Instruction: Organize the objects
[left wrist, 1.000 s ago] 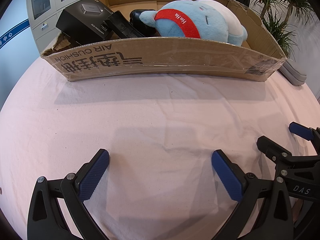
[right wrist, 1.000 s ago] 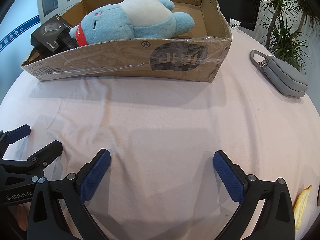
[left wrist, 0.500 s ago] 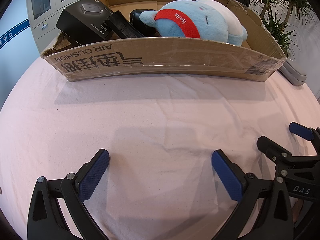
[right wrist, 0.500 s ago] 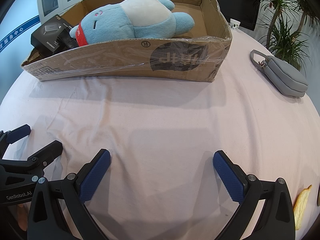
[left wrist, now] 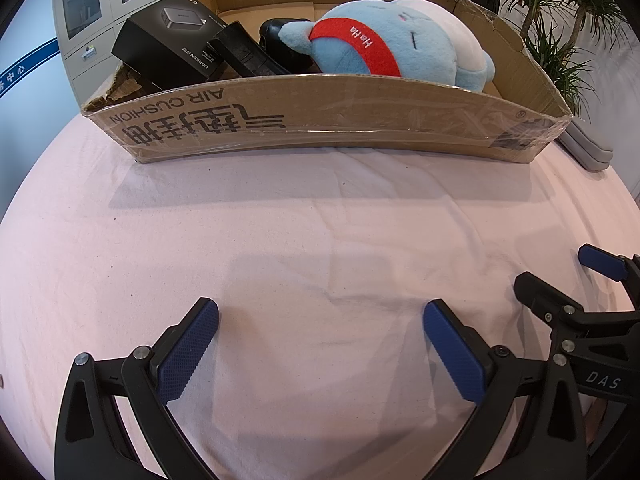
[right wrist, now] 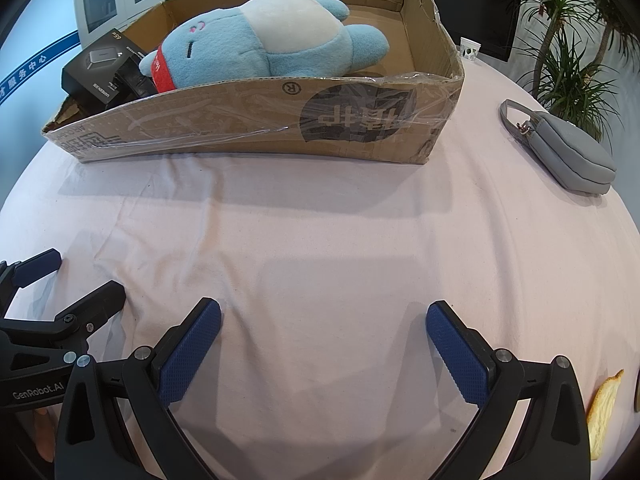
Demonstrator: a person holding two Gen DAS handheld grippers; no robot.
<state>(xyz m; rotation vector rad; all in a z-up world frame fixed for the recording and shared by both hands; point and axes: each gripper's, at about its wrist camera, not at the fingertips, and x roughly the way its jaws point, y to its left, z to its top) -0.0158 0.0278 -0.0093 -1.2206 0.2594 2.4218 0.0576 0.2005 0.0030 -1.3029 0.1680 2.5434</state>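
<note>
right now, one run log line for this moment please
left gripper: open, empty | right gripper: open, empty | plush toy, black box: in cardboard box | grey pouch: on cloth, outside box

Left wrist: low over the pink tablecloth (left wrist: 320, 220), facing the far cardboard box (left wrist: 320, 120).
Right wrist: just right, same direction.
Shared: box, blue plush (right wrist: 260, 52), cloth.
</note>
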